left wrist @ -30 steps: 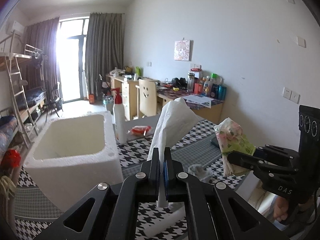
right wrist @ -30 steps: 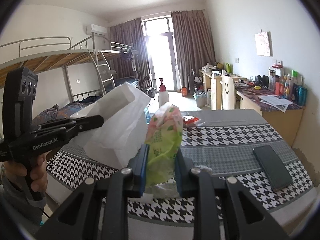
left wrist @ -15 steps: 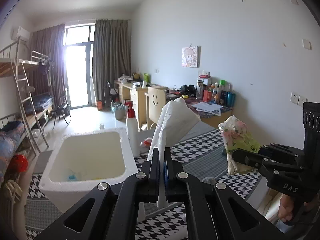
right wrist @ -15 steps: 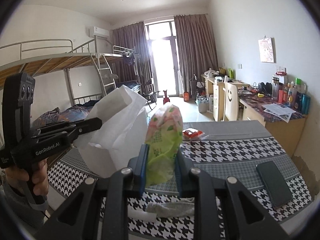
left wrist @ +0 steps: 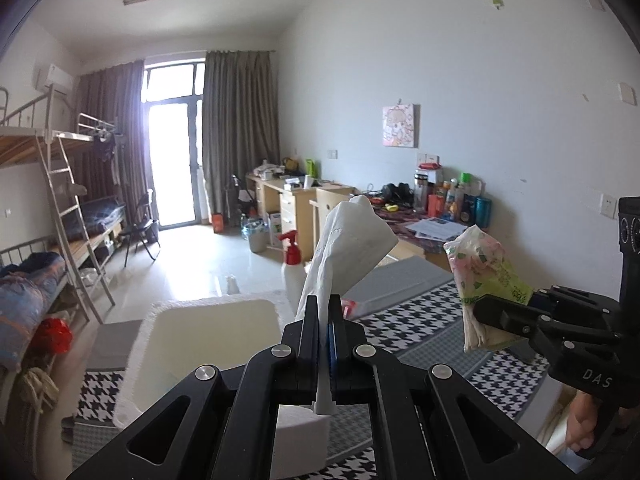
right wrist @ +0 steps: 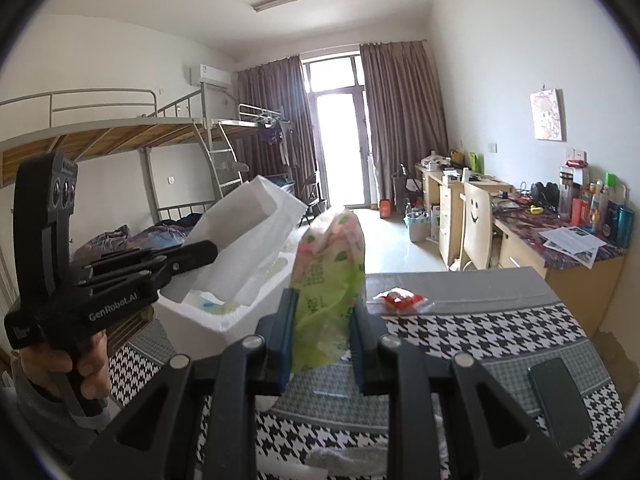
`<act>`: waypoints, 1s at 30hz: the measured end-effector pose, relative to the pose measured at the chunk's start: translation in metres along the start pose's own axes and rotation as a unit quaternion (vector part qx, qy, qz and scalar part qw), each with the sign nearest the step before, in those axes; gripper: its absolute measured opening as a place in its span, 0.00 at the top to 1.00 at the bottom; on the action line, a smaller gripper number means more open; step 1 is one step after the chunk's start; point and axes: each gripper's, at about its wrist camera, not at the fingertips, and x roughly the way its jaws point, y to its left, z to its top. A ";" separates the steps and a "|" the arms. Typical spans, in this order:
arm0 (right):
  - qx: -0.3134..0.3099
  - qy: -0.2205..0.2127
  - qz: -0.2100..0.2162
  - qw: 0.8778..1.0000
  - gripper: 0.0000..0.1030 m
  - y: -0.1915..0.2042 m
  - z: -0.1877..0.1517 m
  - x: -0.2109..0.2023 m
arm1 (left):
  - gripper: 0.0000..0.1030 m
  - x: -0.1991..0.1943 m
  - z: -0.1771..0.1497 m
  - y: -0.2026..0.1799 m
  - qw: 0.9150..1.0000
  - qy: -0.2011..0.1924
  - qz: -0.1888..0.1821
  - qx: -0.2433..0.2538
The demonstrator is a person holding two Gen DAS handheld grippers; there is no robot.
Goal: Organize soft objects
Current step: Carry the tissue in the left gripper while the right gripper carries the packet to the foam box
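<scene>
A person held a limp white tissue sheet pinched in the left gripper and a crumpled green floral plastic packet clamped in the right gripper, both above the open white foam box, seemingly mid-carry, with release into it apparently next.

**Two wrist cameras looking down the room**

Each camera is sitting just behind its own gripper fingers, facing the far window over the checked table. The left view is catching the right gripper at its right edge; the right view is catching the left gripper at its left.
</scene>
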 end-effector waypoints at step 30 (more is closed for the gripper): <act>-0.042 0.016 0.090 0.995 0.73 0.054 0.036 0.057 | 0.96 0.000 0.006 0.055 0.993 0.000 0.113 -0.045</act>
